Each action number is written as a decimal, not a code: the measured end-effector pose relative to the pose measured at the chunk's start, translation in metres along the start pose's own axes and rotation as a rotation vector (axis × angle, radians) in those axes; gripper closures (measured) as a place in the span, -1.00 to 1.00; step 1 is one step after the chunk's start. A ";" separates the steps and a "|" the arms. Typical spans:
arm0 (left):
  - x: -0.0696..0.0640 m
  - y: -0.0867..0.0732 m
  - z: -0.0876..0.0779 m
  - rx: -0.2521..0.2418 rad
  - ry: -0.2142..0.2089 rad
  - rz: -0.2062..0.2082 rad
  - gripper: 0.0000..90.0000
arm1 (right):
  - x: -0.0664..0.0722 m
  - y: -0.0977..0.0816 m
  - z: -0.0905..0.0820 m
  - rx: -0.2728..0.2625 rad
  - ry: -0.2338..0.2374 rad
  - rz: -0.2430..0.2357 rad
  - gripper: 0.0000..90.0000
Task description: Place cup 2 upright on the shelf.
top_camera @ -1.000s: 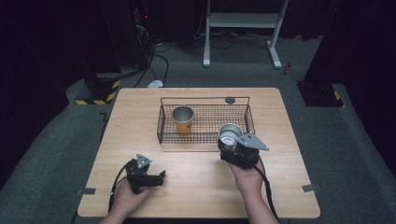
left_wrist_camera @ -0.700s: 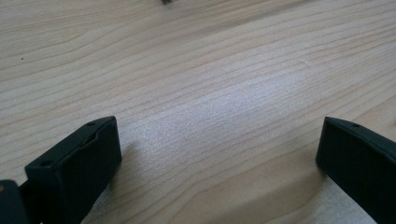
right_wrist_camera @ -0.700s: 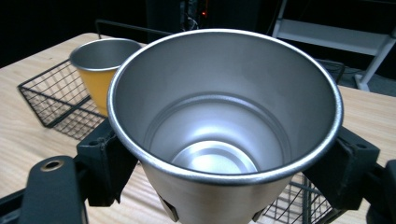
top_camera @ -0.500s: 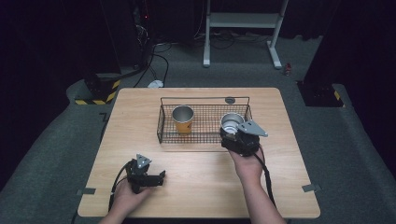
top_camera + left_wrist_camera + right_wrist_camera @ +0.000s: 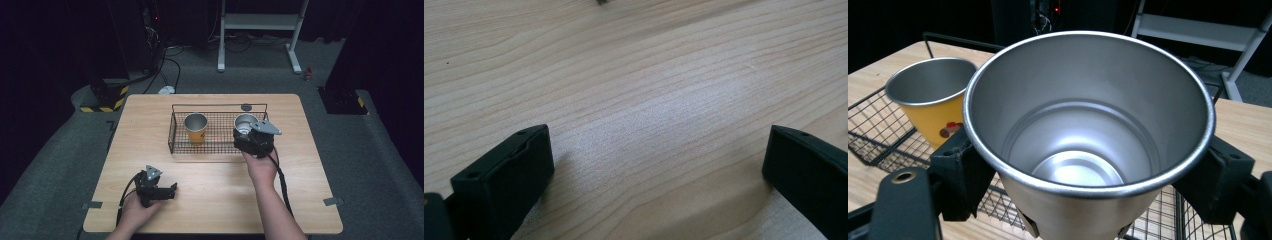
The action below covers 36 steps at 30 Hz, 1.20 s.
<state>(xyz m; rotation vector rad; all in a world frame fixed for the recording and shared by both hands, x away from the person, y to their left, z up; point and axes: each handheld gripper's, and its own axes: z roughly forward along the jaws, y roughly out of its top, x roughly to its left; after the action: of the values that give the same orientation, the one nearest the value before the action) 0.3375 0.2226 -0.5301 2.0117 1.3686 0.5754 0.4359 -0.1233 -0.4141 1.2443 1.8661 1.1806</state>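
A bare steel cup (image 5: 244, 123) (image 5: 1088, 135) stands upright between the jaws of my right gripper (image 5: 248, 136) (image 5: 1083, 175), which is shut on its sides above the right end of a black wire basket (image 5: 176, 131) (image 5: 878, 135). A yellow cup with a steel inside (image 5: 195, 127) (image 5: 933, 97) stands upright in the basket's left half. My left gripper (image 5: 161, 192) (image 5: 656, 165) rests low over bare wood near the table's front left, open, with nothing between its jaws.
The wooden table (image 5: 210, 200) has free room in front of the basket and along both sides. A small dark round disc (image 5: 245, 107) lies just behind the basket. Beyond the table stand a white frame (image 5: 260, 22) and cables on the grey floor.
My right gripper has carried the steel cup forward, away from the person, from the basket's front rim to over its right end. The left gripper has stayed put.
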 end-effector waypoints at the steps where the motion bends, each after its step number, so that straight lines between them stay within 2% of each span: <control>1: 0.000 0.000 0.000 0.000 0.000 0.000 -0.99 | -0.001 0.000 0.002 -0.001 0.000 0.008 -0.59; 7: 0.000 0.000 0.000 0.000 0.000 0.000 -0.99 | -0.006 0.003 0.014 0.021 -0.017 0.014 -0.59; 10: 0.000 0.000 0.000 0.000 0.000 0.000 -0.99 | -0.007 0.004 0.019 0.032 -0.017 0.032 -0.59; 13: 0.000 0.000 0.000 -0.001 -0.001 -0.001 -0.99 | -0.006 0.005 0.025 0.041 -0.028 0.014 -0.59; 15: 0.000 0.000 0.000 0.000 -0.001 -0.001 -0.99 | -0.007 0.005 0.028 0.050 -0.027 0.021 -0.59; 33: 0.000 0.000 0.000 -0.001 -0.001 -0.001 -0.99 | 0.004 0.017 0.056 0.106 -0.051 -0.012 -0.59; 36: 0.000 0.000 0.000 -0.001 -0.001 -0.001 -0.99 | 0.005 0.018 0.059 0.111 -0.053 -0.002 -0.59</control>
<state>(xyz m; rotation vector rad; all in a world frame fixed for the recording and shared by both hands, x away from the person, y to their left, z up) 0.3375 0.2226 -0.5301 2.0100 1.3682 0.5742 0.4909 -0.0956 -0.4228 1.3208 1.9153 1.0445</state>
